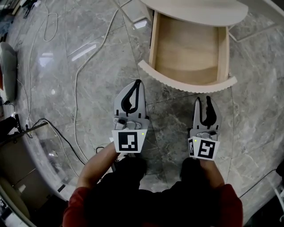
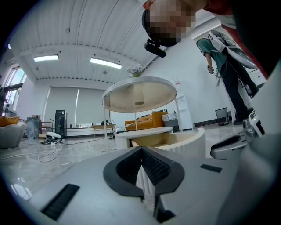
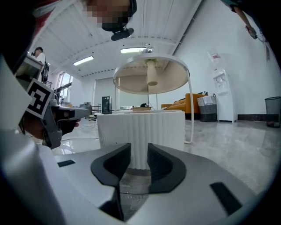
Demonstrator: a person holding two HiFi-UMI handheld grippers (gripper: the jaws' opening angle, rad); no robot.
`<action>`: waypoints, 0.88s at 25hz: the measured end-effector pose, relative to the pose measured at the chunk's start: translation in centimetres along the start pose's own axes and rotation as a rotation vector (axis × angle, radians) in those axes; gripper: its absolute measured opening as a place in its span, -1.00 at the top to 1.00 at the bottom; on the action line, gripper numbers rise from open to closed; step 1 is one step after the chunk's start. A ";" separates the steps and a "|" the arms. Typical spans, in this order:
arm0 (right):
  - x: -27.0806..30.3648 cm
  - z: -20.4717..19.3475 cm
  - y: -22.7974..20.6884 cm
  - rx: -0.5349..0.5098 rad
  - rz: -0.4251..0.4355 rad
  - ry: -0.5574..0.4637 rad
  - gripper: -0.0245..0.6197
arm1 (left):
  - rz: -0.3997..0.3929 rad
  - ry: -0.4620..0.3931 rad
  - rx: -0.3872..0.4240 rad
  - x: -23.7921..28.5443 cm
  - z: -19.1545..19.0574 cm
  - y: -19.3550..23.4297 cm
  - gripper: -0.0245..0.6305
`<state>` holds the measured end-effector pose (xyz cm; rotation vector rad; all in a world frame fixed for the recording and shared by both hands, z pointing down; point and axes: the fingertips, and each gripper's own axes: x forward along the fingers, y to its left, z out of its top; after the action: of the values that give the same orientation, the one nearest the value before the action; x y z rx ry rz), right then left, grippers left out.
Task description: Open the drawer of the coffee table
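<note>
The round coffee table (image 1: pixel 199 9) stands at the top of the head view. Its drawer (image 1: pixel 188 48) is pulled out towards me and shows a bare wooden inside. The drawer's curved, ribbed white front (image 1: pixel 186 82) lies just ahead of both grippers. My left gripper (image 1: pixel 137 83) hangs a little left of that front, shut with nothing in it; in the left gripper view (image 2: pixel 141 151) its pads meet. My right gripper (image 1: pixel 203 99) sits just short of the front, touching nothing. Its jaws stand apart with an empty gap (image 3: pixel 139 151), framing the ribbed front (image 3: pixel 140 132).
Cables (image 1: pixel 75 88) snake over the grey marble floor at the left, and a pale cushion (image 1: pixel 9 66) lies at the left edge. Another person (image 2: pixel 228 66) stands behind the table at the right. An orange sofa (image 3: pixel 189 105) and a water dispenser (image 3: pixel 223 94) line the far wall.
</note>
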<state>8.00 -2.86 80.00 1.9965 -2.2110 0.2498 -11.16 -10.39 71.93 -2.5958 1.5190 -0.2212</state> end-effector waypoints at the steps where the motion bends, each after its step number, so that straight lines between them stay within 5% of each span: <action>1: -0.1 0.1 0.1 -0.013 0.001 -0.005 0.60 | -0.002 0.003 0.000 0.0 -0.1 -0.1 0.88; 3: -0.4 0.6 0.6 -0.053 0.010 -0.018 0.83 | -0.005 0.005 -0.002 0.1 -0.3 -0.3 0.88; 10: -1.8 7.7 0.4 -0.110 0.064 -0.058 0.86 | -0.054 0.013 0.043 0.7 3.5 -0.4 0.88; 15: -3.1 17.3 -1.7 -0.112 0.031 -0.014 0.86 | -0.086 0.003 0.055 1.0 14.2 0.9 0.88; 22: -6.5 36.9 -2.7 -0.047 0.009 0.021 0.86 | -0.008 0.065 -0.016 -0.3 33.7 6.6 0.88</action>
<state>11.33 -5.13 42.61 1.9509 -2.1935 0.2163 -10.55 -12.18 37.67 -2.6318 1.5374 -0.2991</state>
